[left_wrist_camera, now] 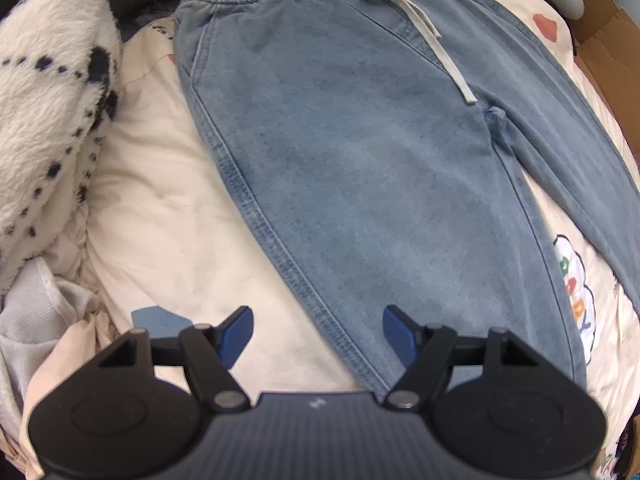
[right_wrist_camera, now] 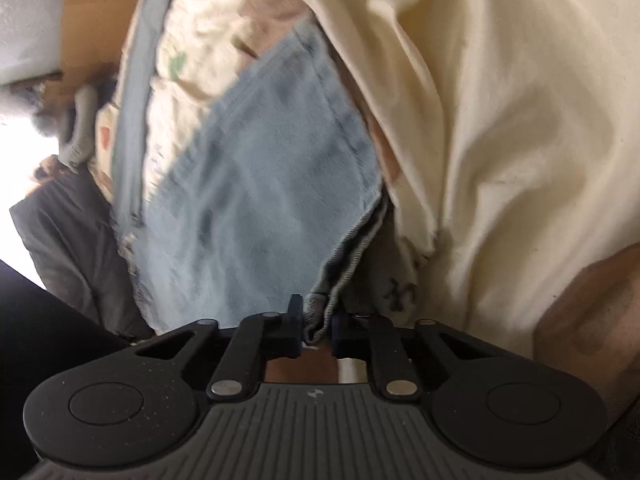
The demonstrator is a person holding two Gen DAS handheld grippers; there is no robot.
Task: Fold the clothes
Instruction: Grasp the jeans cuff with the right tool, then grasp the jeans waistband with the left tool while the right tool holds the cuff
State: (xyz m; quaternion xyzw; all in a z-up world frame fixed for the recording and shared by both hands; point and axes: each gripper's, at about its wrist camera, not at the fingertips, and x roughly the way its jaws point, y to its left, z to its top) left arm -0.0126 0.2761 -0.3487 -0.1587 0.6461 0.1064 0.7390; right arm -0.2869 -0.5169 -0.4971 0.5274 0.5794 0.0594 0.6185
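Observation:
Light blue jeans [left_wrist_camera: 360,152] lie flat on a cream bedspread [left_wrist_camera: 160,208], elastic waistband and white drawstring [left_wrist_camera: 420,32] at the far end, legs running toward me. My left gripper [left_wrist_camera: 318,334] hovers open over the outer seam of the near leg, blue fingertips [left_wrist_camera: 240,332] apart with nothing between them. In the right wrist view my right gripper [right_wrist_camera: 316,326] is shut on the hem of a jeans leg [right_wrist_camera: 260,184], which hangs lifted and blurred in front of it. The cuff bunches between the pads.
A fluffy white blanket with black spots [left_wrist_camera: 52,92] is heaped at the left. A grey-white garment [left_wrist_camera: 36,320] lies at the near left. Cardboard [left_wrist_camera: 608,40] sits at the far right. A person's cream top [right_wrist_camera: 500,120] and forearm [right_wrist_camera: 592,320] fill the right wrist view's right side.

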